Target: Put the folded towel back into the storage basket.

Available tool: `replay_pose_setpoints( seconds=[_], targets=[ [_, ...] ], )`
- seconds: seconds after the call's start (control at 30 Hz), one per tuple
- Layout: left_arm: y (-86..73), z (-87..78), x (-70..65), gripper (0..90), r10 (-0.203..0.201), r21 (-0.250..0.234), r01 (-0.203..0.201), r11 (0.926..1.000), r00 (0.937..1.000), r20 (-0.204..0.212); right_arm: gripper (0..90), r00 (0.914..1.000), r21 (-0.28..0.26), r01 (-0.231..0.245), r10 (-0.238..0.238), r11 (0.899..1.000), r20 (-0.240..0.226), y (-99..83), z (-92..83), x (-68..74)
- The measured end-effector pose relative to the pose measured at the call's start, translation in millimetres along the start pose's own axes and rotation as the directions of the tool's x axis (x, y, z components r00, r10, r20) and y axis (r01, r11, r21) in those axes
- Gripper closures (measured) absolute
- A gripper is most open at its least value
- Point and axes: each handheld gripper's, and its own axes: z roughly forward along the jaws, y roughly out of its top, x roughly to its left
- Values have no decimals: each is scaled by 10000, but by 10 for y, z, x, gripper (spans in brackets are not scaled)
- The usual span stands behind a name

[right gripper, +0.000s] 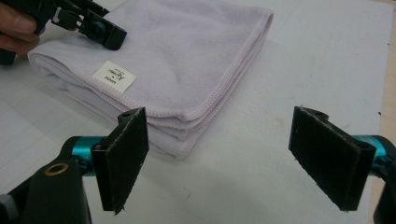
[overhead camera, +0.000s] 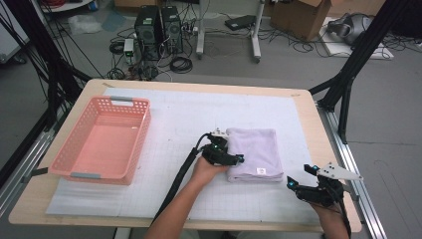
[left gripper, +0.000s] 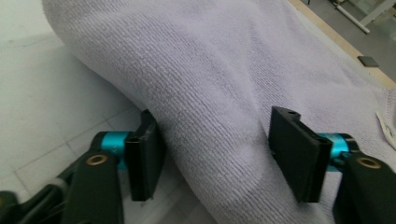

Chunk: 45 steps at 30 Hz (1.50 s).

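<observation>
Wide-open right gripper (right gripper: pixel 217 158) beside folded towel (overhead camera: pixel 255 152), left gripper (left gripper: pixel 215 161) clamping its edge, pink basket (overhead camera: pixel 102 139) well apart.

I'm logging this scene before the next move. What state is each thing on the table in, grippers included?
Lilac towel: folded in layers, flat on the white mat, label up near one corner.
Pink basket: upright, empty, left of the towel.
Left gripper: fingers astride the towel's folded edge, touching or nearly touching it.
Right gripper: open, nothing between the fingers, short of the towel.
White mat: spread flat on the table.
</observation>
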Motion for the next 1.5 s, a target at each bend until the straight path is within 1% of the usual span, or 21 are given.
replay_pose_setpoints(
  seconds=[0.1,0.17,0.23,0.27,0.3,0.33,0.4,0.47,0.5,0.7,0.77,0.83,0.93,1.0,1.17,1.2,1.3,1.4,1.43,1.5],
  targets=[
    [-2,-6,-14,513,234,4,-234,9997,9997,76,188,10000,-57,-12,12,10000,5,-2,1,-6],
    [-3,-13,-11,561,314,-4,-314,9995,9994,142,187,10000,-84,-52,52,10000,-28,-2,2,-9],
    [-1,-21,-11,617,276,-93,-275,9996,9995,155,188,10000,-89,-34,34,10000,-41,-1,1,-10],
    [1,-29,-6,646,387,-108,-385,9992,9991,194,188,10000,-92,-41,41,9999,-36,-2,2,-9],
    [2,-33,-10,668,384,-160,-380,9991,9990,225,188,10000,-79,-55,55,10000,-41,-2,0,-9],
    [-1,-33,-15,681,382,-268,-376,9989,9990,222,188,10000,-82,-66,66,9999,-48,-2,-1,-9],
    [-8,-38,-16,700,560,-390,-549,9977,9981,265,187,9999,-85,-135,135,9999,-49,-3,-2,-8],
    [-17,-50,-11,709,623,-516,-605,9968,9975,325,187,9999,-149,-140,139,9998,-62,-4,-3,-15],
    [-19,-54,-12,712,579,-654,-553,9963,9976,381,188,9999,-148,-154,152,9998,-77,-4,-4,-17],
    [-3,-108,-21,720,752,-1107,-682,9915,9954,599,188,9997,-184,-222,220,9996,-85,-6,-5,-17],
    [8,-134,-40,722,875,-1397,-771,9872,9937,699,187,9998,-162,-199,197,9997,-72,-6,-7,-21],
    [21,-166,-54,723,1188,-1644,-1049,9808,9899,768,187,9997,-171,-230,229,9996,-58,-6,-8,-23],
    [34,-204,-82,722,1442,-1949,-1249,9728,9856,882,187,9996,-185,-262,260,9995,-88,-7,-8,-23],
    [45,-233,-100,722,1512,-2136,-1283,9685,9840,941,188,9996,-193,-279,277,9994,-99,-6,-5,-19],
    [79,-346,-108,726,1802,-2605,-1476,9541,9779,1059,188,9995,-202,-309,307,9993,-108,-5,-9,-18],
    [83,-367,-110,726,1835,-2662,-1496,9522,9771,1072,188,9995,-210,-306,304,9993,-106,-6,-10,-20],
    [101,-450,-111,728,2112,-2943,-1717,9402,9714,1081,187,9995,-225,-307,304,9993,-113,-5,-7,-19],
    [110,-530,-111,728,2259,-3255,-1778,9287,9672,1163,187,9996,-230,-249,246,9994,-140,1,-3,-7],
    [112,-556,-113,728,2298,-3324,-1804,9257,9663,1155,187,9996,-230,-250,247,9994,-145,2,-3,-4],
    [118,-610,-111,728,2457,-3428,-1937,9192,9625,1149,188,9994,-206,-307,303,9993,-178,5,1,9]
  ],
)
